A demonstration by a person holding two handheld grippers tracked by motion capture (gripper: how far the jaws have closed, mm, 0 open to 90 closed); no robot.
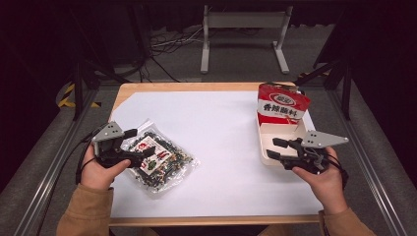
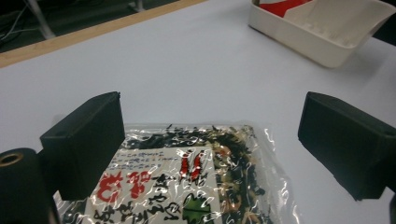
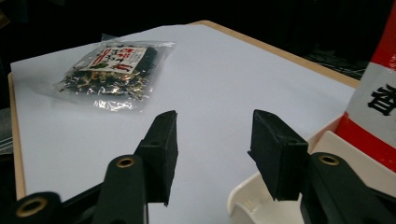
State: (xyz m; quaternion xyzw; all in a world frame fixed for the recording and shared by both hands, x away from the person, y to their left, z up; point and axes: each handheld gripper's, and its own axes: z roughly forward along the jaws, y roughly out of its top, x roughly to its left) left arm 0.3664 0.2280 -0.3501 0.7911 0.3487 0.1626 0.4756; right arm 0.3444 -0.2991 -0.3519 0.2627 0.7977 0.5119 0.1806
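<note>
Your left hand-held gripper (image 1: 139, 153) hovers over the clear snack packet (image 1: 158, 158) on the counter's (image 1: 221, 128) left, jaws apart to straddle it. Your right hand-held gripper (image 1: 275, 148), jaws apart, waits at the white tray (image 1: 268, 132) holding the red bag (image 1: 281, 104).

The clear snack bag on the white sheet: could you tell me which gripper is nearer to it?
Left. The left gripper hovers open right over the snack bag, jaws either side of its near edge. The right gripper is across the table at the white tray.
</note>
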